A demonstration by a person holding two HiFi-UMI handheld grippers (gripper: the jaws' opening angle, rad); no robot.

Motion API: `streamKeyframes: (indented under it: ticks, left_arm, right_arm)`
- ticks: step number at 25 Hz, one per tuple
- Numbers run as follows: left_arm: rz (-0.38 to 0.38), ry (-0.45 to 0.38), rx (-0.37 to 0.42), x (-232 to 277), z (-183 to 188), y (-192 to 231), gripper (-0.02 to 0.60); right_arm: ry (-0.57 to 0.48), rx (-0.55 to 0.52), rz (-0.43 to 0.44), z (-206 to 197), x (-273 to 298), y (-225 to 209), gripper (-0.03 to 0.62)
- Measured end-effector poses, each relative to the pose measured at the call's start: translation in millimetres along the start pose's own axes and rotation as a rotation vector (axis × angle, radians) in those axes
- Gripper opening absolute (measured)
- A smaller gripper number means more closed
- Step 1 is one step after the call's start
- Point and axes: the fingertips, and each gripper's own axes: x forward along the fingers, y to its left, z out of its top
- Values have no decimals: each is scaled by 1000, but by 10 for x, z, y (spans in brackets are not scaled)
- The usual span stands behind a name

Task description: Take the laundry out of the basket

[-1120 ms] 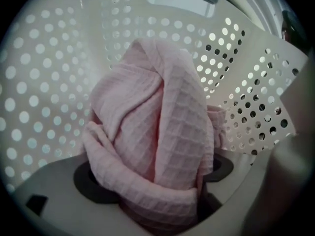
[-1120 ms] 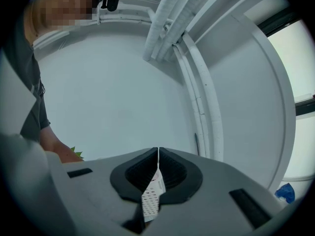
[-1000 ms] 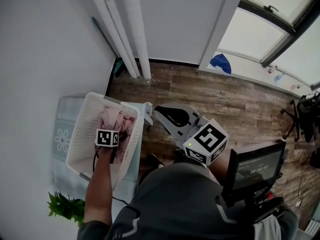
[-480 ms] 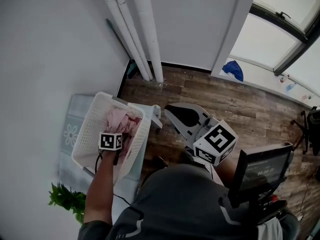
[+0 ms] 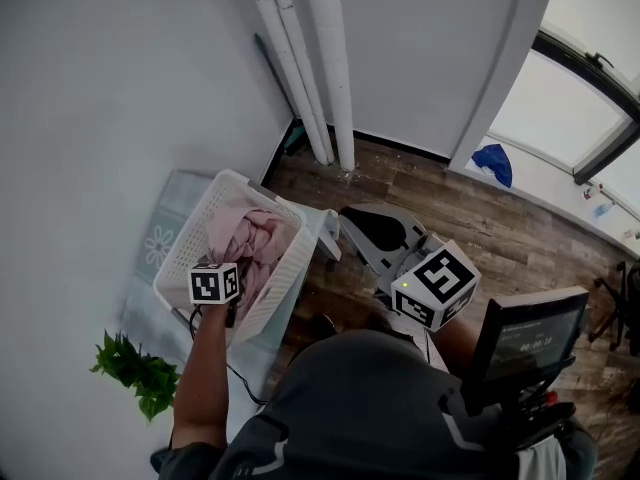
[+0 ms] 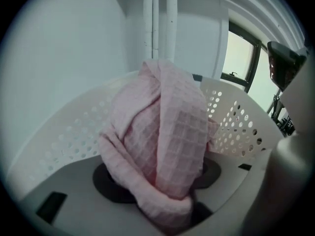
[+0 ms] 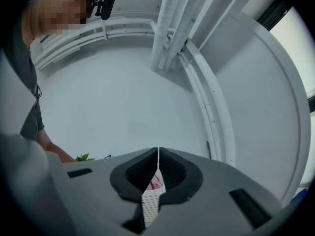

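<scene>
Grips a pink waffle-weave cloth (image 6: pixel 162 141) in the left gripper (image 6: pixel 160 181), having just been closing the jaws onto it; jaws partly apart, pads pressed on the bunched lower end. Holds the cloth's long axis upright, rising from the jaws, folds pointing toward the far wall of the white perforated basket (image 6: pixel 236 127), with the cloth inside the basket at its near end. Shows black-and-white square markers on both cubes (image 5: pixel 214 283) and pale digits on a dark screen (image 5: pixel 525 343), too blurred to read. Holds the right gripper (image 7: pixel 157 173) level, near the basket's corner, jaws together on nothing
</scene>
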Motion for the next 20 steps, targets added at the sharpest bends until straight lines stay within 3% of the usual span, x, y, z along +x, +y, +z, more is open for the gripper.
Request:
streamKeyframes:
  ticks: [10, 20]
  left_arm:
    - [134, -277, -84, -977, 427, 48, 268]
    - [212, -578, -151, -2129, 785, -110, 268]
  right_arm:
    - [-1, -1, 95, 22, -54, 138, 20]
    - [10, -3, 184, 62, -152, 297, 20]
